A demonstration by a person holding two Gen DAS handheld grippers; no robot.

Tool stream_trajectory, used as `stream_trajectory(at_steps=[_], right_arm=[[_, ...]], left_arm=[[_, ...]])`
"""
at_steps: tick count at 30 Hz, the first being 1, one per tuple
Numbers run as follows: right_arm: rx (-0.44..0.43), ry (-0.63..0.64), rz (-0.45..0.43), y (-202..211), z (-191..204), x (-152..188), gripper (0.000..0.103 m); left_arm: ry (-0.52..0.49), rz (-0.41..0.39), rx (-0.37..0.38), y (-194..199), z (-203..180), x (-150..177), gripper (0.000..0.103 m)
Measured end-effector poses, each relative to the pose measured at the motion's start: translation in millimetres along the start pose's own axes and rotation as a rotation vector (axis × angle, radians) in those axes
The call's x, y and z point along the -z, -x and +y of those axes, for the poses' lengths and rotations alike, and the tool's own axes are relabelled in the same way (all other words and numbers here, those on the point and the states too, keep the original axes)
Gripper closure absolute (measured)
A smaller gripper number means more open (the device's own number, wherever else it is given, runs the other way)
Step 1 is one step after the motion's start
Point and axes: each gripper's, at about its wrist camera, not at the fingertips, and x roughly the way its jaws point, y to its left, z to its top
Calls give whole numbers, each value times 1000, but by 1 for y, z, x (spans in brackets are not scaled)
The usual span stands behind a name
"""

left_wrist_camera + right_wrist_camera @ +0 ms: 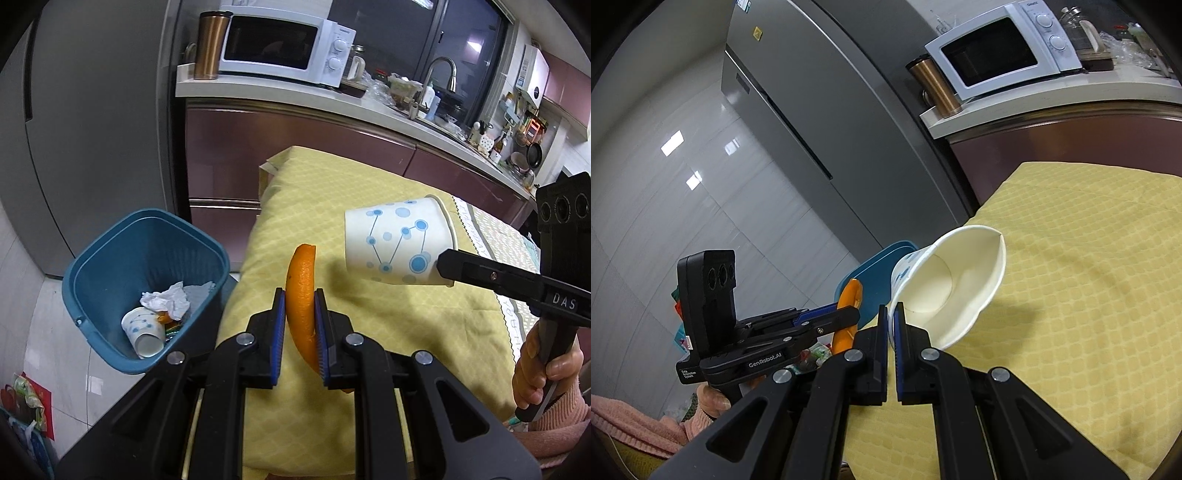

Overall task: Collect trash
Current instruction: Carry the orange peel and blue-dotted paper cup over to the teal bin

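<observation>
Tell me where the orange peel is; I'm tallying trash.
The orange peel is pinched in the left gripper above the yellow cloth, right of the blue bin.

"DAS" on right claw [443, 264]; "GenRobot.AI" on left claw [849, 314]; microwave [1001, 51] brand illegible.

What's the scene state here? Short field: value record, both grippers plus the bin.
left gripper: shut on orange peel, held above the yellow tablecloth
right gripper: shut on paper cup at its rim, cup lifted and tilted sideways
bin: blue, on the floor beside the table, to the left
bin contents: another paper cup, crumpled tissue, orange scraps
cup interior: looks empty in the right wrist view
</observation>
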Motion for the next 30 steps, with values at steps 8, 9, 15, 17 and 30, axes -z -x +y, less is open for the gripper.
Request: stream_trajectory(at_steps=[8, 9, 15, 17, 30], right_arm=[[-25, 14, 27, -18, 7, -5, 101], [-27, 15, 29, -19, 7, -5, 101], [-43, 21, 44, -27, 10, -6, 101], [-47, 22, 48, -29, 11, -7, 101], [-72, 36, 78, -46, 20, -9, 101]], left_arm=[[18, -11, -22, 6, 13, -1, 87], [20, -12, -24, 7, 14, -1, 87], [34, -19, -38, 11, 21, -1, 87], [38, -21, -42, 12, 23, 0, 87], [68, -29, -66, 16, 40, 0, 87]])
